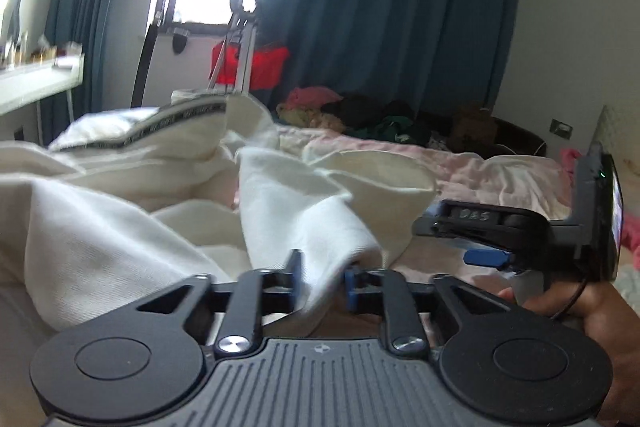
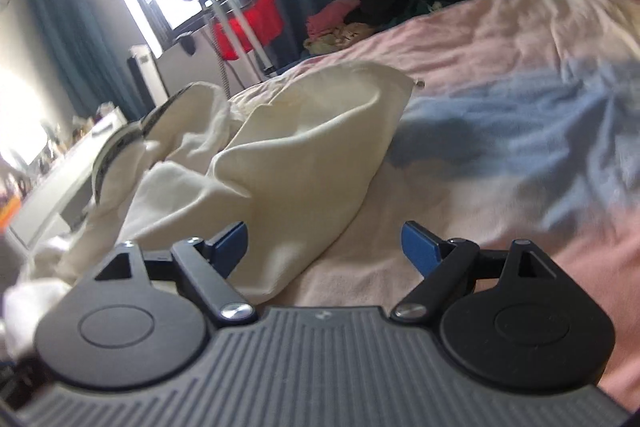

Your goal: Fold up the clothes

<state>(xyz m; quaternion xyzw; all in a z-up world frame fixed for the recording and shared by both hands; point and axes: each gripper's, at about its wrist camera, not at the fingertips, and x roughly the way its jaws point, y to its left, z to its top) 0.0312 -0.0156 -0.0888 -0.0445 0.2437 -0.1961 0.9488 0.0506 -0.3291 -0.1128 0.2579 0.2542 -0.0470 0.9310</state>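
Nearest the left wrist camera, the left hand-held gripper [image 1: 322, 277] stands partly open with a fold of the white garment [image 1: 120, 227] between its fingers. Rightward, the right hand-held gripper [image 2: 324, 247] gapes wide, empty, just beside the garment crumpled on the pink bed [image 2: 500, 39].

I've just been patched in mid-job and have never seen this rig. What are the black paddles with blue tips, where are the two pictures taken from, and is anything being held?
No robot here: a person carries a hand-held gripper in each hand, each with a camera looking along its fingers. The left wrist view shows the left gripper with a fold of the white garment between its blue pads; whether they press on it is unclear. The right gripper shows there too, with the person's hand. In the right wrist view the right gripper is wide open and holds nothing. The garment lies crumpled on the pink and blue bedspread.
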